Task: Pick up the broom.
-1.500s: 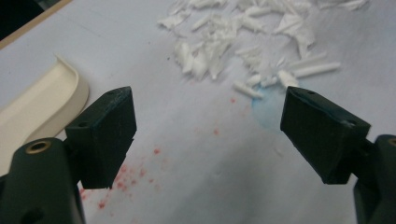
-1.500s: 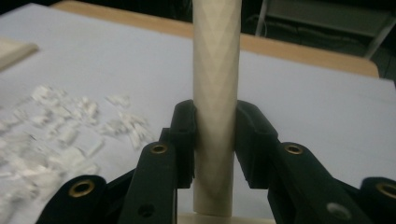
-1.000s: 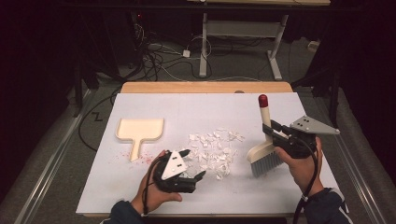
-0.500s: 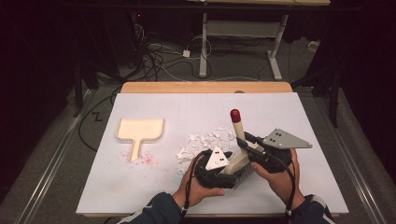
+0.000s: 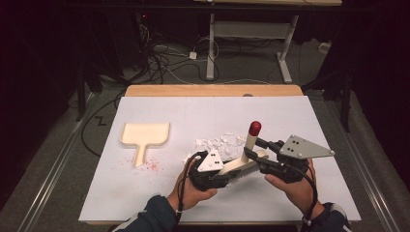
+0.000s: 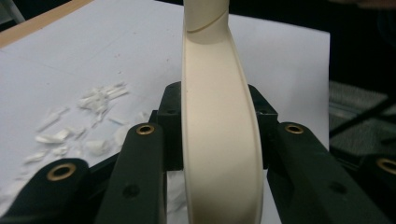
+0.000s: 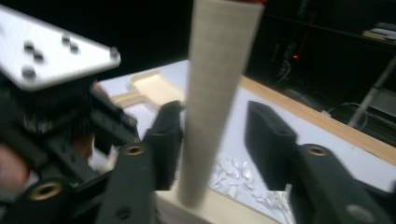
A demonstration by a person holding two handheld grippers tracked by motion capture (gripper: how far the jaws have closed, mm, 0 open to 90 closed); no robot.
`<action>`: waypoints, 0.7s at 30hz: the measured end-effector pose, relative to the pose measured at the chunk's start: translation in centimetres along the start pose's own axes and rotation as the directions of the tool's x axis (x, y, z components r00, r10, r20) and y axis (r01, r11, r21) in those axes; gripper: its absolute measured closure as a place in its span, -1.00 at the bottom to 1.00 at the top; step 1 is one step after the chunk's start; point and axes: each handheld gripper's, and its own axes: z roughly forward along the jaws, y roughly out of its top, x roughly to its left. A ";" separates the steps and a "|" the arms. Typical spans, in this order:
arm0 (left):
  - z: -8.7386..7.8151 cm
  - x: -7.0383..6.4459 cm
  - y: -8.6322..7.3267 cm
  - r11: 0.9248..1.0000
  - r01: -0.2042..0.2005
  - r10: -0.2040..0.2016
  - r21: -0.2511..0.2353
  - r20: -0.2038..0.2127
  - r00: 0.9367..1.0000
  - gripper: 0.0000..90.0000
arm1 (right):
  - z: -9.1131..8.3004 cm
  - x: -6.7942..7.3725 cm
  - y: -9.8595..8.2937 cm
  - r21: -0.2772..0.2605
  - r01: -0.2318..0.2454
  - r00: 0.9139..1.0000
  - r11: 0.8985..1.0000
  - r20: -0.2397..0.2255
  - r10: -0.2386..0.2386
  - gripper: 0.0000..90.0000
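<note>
handing off the brush (image 5: pixel 241 166) between grippers, looks like. left gripper (image 5: pixel 220 178) is clenched on the brush back near the table's front edge, while the right gripper (image 5: pixel 252 155) has let go, handle standing loose between its jaws. next it probably needs to pull clear. count: one brush, one dustpan (image 5: pixel 144 136), one pile of paper scraps (image 5: pixel 217 143).

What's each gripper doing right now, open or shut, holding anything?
Left gripper: shut on the brush head.
Right gripper: open around the brush handle, gap on one side.
</note>
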 end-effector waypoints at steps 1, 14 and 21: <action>-0.5 0.2 0.0 1.000 -0.015 0.015 0.007 0.001 1.000 0.44 | -0.1 -0.2 -0.1 0.014 0.016 0.999 1.000 -0.030 -0.016 0.08; -2.9 -0.2 -0.9 0.978 -0.197 0.181 0.067 0.186 0.966 0.44 | 2.3 1.1 -2.9 0.200 0.302 0.912 0.932 -0.345 -0.221 -0.09; -3.0 -0.1 -1.0 0.980 -0.192 0.176 0.053 0.225 0.958 0.41 | 3.6 1.9 -3.9 0.211 0.330 0.859 0.920 -0.471 -0.200 0.34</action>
